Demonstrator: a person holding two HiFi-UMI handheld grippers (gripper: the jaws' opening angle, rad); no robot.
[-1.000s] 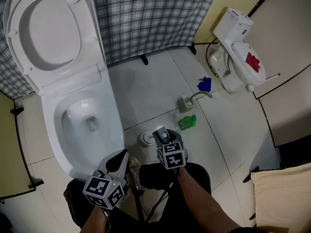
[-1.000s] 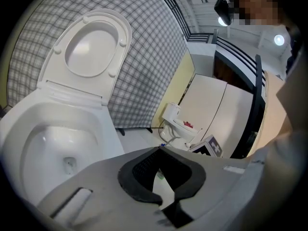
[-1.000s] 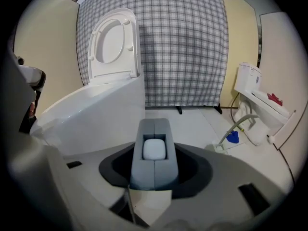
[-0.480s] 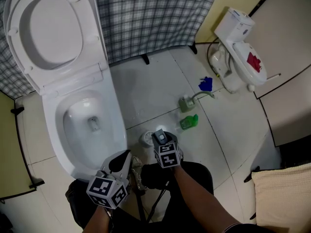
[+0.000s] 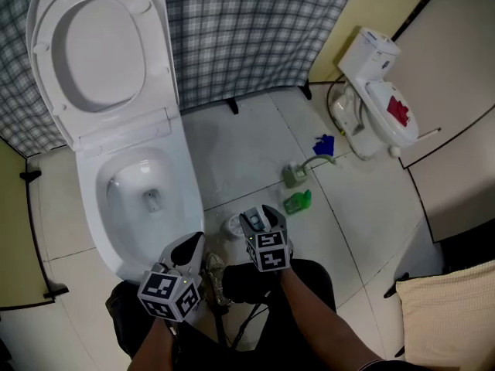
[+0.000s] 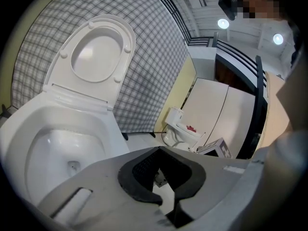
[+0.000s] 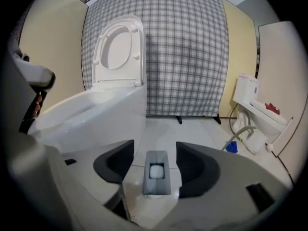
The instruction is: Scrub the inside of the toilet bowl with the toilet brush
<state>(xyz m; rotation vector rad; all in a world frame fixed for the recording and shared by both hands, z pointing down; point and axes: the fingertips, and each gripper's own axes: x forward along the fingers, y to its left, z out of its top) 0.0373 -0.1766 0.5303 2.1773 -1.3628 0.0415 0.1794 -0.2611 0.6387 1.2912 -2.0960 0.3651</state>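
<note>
**Toilet brush** (image 7: 155, 178): the grey end of its handle, with a white knob, stands between the pads of the right claw (image 7: 155, 163), touching neither. The jaws have just been opening and are spread wide. The left claw (image 6: 159, 170) is closed on nothing. The toilet bowl (image 5: 189, 207) is just to the left, with its lid up.

**Risk:** closing off-centre would likely push the handle aside or give a weak, slipping hold.

**Views:** only the right gripper view shows the gaps either side of the handle. Only the head view shows both claws together near the bowl's front.

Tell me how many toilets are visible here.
2. A large toilet with its lid raised stands at the left, before the checked curtain; a smaller toilet stands at the right, by the wall. None seems hidden.
</note>
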